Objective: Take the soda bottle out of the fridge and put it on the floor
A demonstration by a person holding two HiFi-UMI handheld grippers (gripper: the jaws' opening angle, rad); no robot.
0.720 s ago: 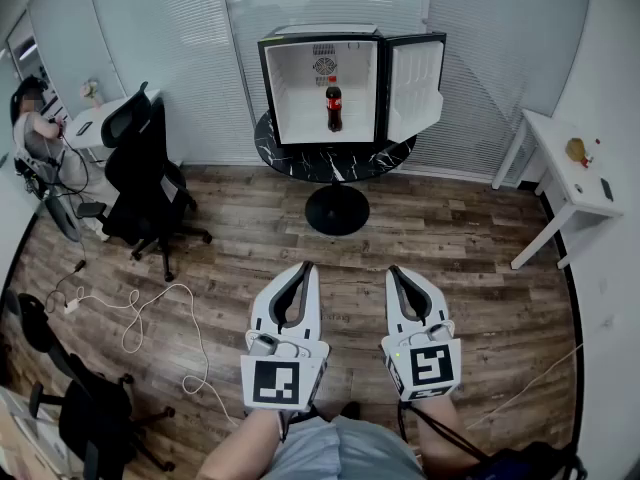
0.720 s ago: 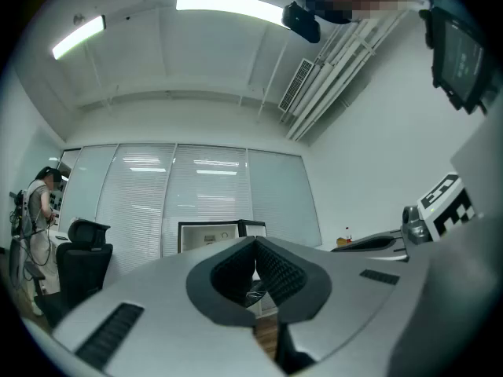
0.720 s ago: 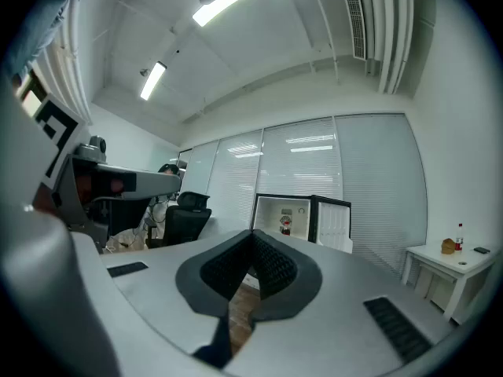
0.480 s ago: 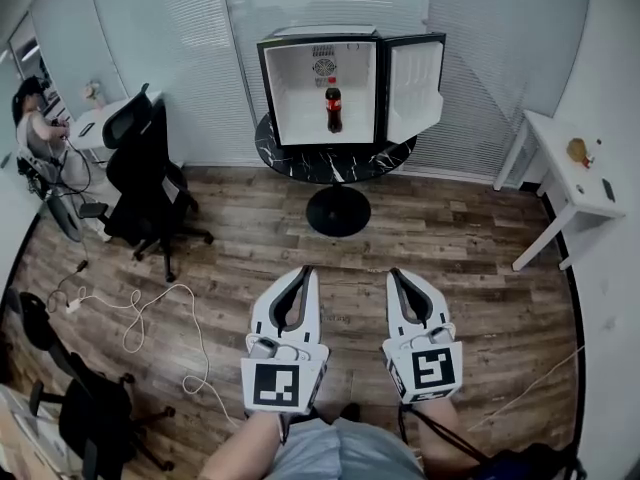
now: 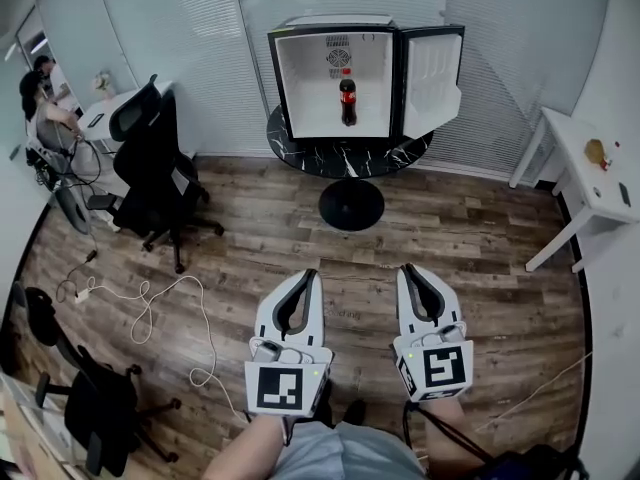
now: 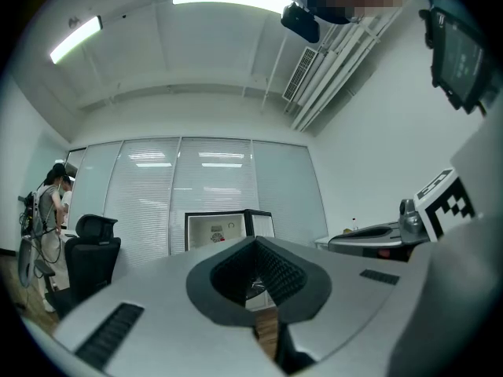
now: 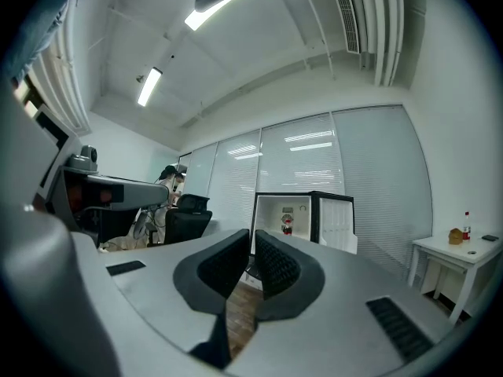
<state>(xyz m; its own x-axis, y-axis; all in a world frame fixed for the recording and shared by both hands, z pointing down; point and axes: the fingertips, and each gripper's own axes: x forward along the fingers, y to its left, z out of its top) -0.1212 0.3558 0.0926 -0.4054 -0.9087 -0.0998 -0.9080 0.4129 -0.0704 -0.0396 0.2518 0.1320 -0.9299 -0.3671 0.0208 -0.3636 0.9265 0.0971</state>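
A cola bottle (image 5: 347, 101) with a red cap stands upright inside a small fridge (image 5: 300, 78) whose door (image 5: 432, 78) hangs open to the right. The fridge rests on a round black table (image 5: 300, 148) at the far wall. Both grippers are held low over the wooden floor, well short of the table. My left gripper (image 5: 311, 274) has its tips touching and holds nothing. On my right gripper (image 5: 405, 268) the tips stand a narrow slit apart, also empty. The right gripper view looks past its jaws (image 7: 251, 238) to the bottle (image 7: 287, 222).
A black office chair (image 5: 150, 168) stands left of the table, with a person (image 5: 45, 98) at a desk behind it. A white cable (image 5: 140, 303) lies on the floor at left. A second chair (image 5: 90, 398) is at lower left. A white side table (image 5: 590, 178) lines the right wall.
The head view has shifted, so the fridge and table sit a little further right and lower. Both grippers keep the same pose.
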